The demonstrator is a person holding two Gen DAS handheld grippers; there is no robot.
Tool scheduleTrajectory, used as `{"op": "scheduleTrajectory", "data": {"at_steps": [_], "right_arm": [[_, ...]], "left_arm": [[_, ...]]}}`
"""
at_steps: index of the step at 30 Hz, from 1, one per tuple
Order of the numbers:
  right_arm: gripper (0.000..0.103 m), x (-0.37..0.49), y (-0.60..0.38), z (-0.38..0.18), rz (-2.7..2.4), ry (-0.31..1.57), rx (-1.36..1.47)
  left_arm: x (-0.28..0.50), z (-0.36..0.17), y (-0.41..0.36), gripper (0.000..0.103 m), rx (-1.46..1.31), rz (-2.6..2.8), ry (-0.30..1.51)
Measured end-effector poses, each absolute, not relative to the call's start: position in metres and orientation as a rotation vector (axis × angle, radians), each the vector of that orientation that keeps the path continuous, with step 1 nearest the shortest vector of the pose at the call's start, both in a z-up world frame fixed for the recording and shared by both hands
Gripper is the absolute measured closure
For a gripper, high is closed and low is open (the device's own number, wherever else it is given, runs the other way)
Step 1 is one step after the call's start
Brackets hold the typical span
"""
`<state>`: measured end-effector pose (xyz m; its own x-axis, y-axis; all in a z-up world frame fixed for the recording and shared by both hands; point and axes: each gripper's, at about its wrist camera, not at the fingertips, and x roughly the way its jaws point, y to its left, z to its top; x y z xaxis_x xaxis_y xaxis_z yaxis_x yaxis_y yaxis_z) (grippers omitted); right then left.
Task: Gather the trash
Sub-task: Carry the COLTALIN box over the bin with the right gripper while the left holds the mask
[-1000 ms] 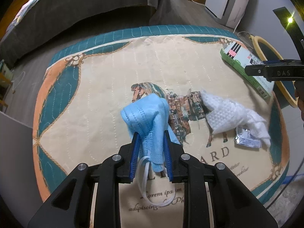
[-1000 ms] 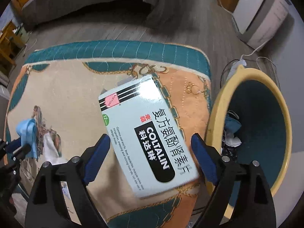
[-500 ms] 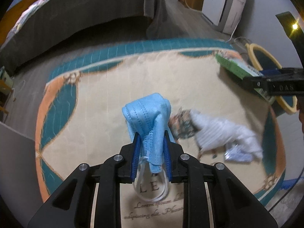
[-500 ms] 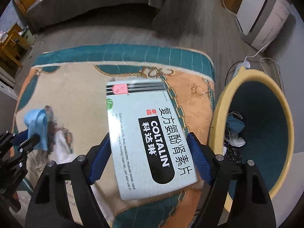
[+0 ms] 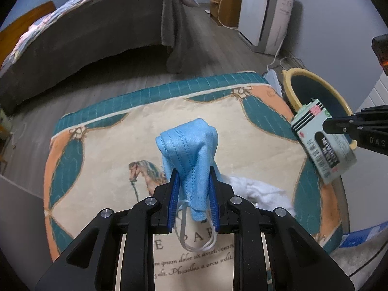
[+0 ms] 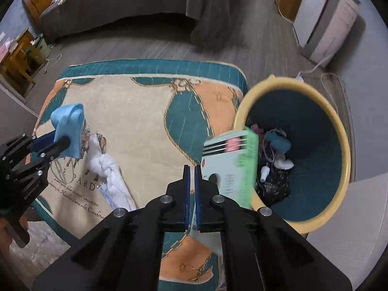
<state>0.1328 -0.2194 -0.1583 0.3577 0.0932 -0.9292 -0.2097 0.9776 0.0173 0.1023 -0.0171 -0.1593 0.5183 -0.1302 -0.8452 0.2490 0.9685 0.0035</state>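
Bedroom floor, grey bed (image 5: 97, 31) far, horse-print rug (image 5: 242, 126) in the middle. Yellow-rimmed bin (image 6: 339, 131) sits off the rug's right edge with trash already inside. Left tool (image 5: 193, 169) is clamped narrow on a folded blue face mask (image 5: 189, 140), held clear above the rug with its ear loops dangling. Right tool (image 6: 191, 167) jaws just closed to almost touching, nothing clearly between them. Green-and-white medicine box (image 6: 230, 160), blurred, is just right of those jaws, over the bin's near-left rim. White tissue wad (image 6: 106, 165) lies on the rug near the mask.
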Motion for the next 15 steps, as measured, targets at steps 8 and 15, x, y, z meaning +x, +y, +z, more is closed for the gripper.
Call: {"op": "scheduleTrajectory", "data": {"at_steps": [8, 15], "right_arm": [[0.057, 0.136, -0.237, -0.151, 0.106, 1.140, -0.065], [0.045, 0.134, -0.236, -0.177, 0.122, 1.248, -0.067]], "left_arm": [[0.102, -0.159, -0.013, 0.079, 0.122, -0.233, 1.002], [0.104, -0.162, -0.012, 0.079, 0.127, -0.239, 1.012]]}}
